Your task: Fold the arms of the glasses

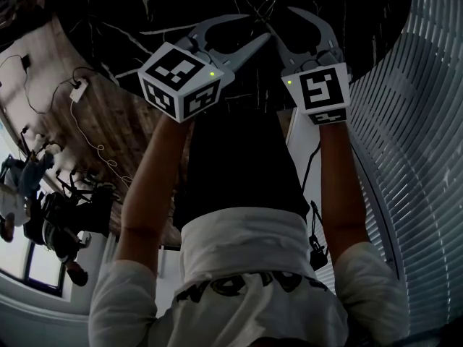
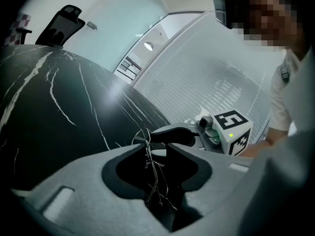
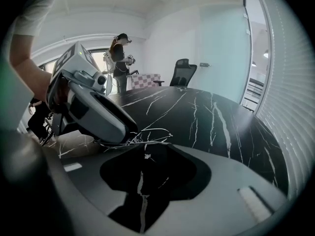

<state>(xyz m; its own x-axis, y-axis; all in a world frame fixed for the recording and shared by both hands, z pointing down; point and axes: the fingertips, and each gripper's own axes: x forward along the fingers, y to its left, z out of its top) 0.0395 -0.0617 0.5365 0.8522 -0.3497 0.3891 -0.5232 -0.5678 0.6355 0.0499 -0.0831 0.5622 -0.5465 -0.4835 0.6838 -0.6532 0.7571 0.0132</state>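
Note:
Thin wire glasses [image 1: 265, 7] are held just above the black marble table [image 1: 145, 6], between my two grippers. My left gripper [image 1: 262, 31] comes in from the left and my right gripper [image 1: 278, 22] from the right, and their tips meet at the frame. In the left gripper view the jaws are shut, with the wire arms of the glasses [image 2: 141, 135] running down through the hollow between them. In the right gripper view the glasses [image 3: 152, 134] lie across the shut tips, and the left gripper's finger [image 3: 98, 117] presses in from the left.
White slatted blinds [image 1: 427, 121] curve along the table's right side. A black office chair [image 3: 183, 70] stands at the far edge. A person [image 3: 119, 58] stands in the background. Cables and a white adapter [image 1: 78, 89] lie on the wooden floor at left.

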